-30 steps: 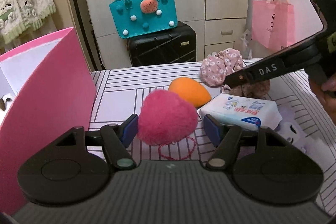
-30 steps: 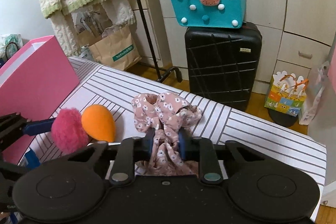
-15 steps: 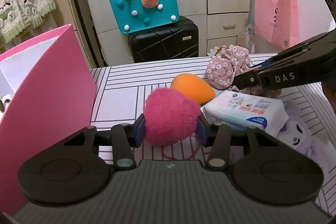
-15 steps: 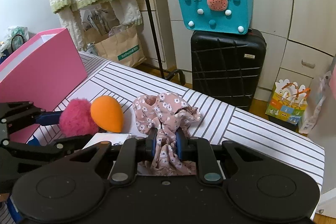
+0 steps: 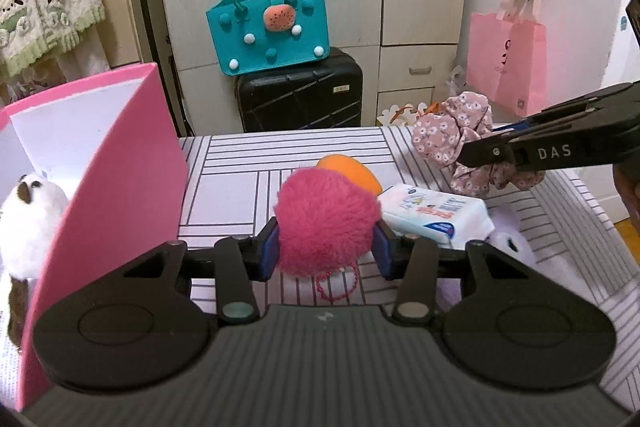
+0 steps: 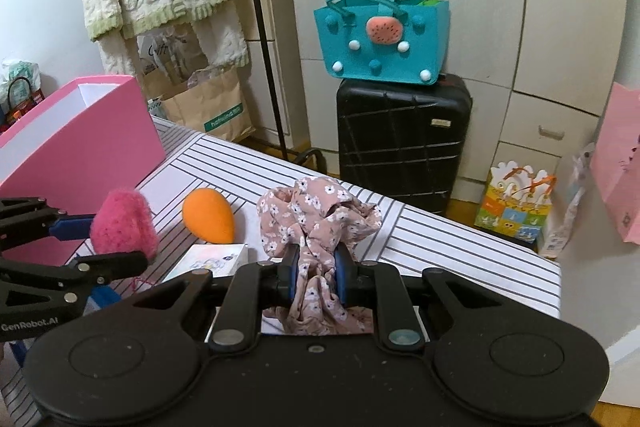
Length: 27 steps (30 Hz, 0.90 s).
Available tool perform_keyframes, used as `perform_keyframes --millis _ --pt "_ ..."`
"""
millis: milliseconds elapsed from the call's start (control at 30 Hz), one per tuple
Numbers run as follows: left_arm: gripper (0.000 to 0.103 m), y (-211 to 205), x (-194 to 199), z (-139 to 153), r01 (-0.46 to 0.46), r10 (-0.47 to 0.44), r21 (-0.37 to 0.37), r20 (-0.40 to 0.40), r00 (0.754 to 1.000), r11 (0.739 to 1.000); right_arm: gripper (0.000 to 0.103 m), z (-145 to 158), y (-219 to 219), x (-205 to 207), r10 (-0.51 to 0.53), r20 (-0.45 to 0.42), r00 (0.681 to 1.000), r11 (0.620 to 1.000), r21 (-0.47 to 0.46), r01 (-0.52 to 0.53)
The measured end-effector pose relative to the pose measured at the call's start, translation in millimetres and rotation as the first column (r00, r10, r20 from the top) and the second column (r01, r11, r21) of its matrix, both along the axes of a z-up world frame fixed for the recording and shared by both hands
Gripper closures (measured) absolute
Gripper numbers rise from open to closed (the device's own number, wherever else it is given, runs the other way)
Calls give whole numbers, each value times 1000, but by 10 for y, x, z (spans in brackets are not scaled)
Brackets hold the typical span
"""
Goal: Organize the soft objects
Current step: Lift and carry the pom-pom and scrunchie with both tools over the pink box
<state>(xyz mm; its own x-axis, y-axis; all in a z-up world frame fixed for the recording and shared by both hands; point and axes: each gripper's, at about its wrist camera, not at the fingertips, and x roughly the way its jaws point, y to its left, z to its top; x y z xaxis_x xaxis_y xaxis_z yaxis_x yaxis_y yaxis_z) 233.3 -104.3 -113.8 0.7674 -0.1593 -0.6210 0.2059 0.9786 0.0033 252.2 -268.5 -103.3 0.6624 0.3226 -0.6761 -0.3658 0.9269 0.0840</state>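
Observation:
My left gripper (image 5: 325, 253) is shut on a fluffy pink pompom (image 5: 326, 219), whose pink cord loop (image 5: 335, 281) dangles beneath; the same pompom (image 6: 120, 223) shows at the left of the right wrist view, lifted off the striped table (image 5: 236, 203). My right gripper (image 6: 316, 277) is shut on a pink floral scrunchie (image 6: 320, 223), held above the table; in the left wrist view that scrunchie (image 5: 452, 139) hangs from the right gripper's fingers (image 5: 520, 151). An orange egg-shaped sponge (image 6: 209, 215) lies on the table between them. An open pink box (image 5: 116, 187) stands at the left.
A white tissue pack (image 5: 436, 213) lies right of the pompom, and a pale purple plush (image 5: 508, 243) beside it. A white-and-brown plush (image 5: 28, 215) sits in the box. Beyond the table stand a black suitcase (image 6: 400, 143) with a teal bag (image 6: 380, 39) and a pink bag (image 5: 506, 63).
The left gripper's jaws closed on the pink pompom and lifted it a little. The right gripper rose and drew back with the scrunchie, raising it off the table.

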Motion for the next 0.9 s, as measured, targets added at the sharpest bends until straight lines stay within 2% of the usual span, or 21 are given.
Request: perform_keyframes --millis 300,433,667,767,900 --pt "58 113 -303 180 37 -38 -44 -17 999 998 82 264 3 -390 3 -3 1000 1000 -4 -3" --pt "58 162 -489 251 56 -56 -42 -4 998 998 82 311 24 -581 34 -47 998 999 41 -32" --pt "58 230 -713 380 111 -113 -53 -28 993 992 81 382 137 -929 99 -81 992 992 89 -92" --pt "58 229 -784 421 148 -153 -73 -61 986 986 81 426 186 -1064 109 -80 991 992 71 -104" --pt "58 254 -879 498 179 -185 -86 -60 981 980 81 472 230 -1208 112 -77 991 993 50 -109"
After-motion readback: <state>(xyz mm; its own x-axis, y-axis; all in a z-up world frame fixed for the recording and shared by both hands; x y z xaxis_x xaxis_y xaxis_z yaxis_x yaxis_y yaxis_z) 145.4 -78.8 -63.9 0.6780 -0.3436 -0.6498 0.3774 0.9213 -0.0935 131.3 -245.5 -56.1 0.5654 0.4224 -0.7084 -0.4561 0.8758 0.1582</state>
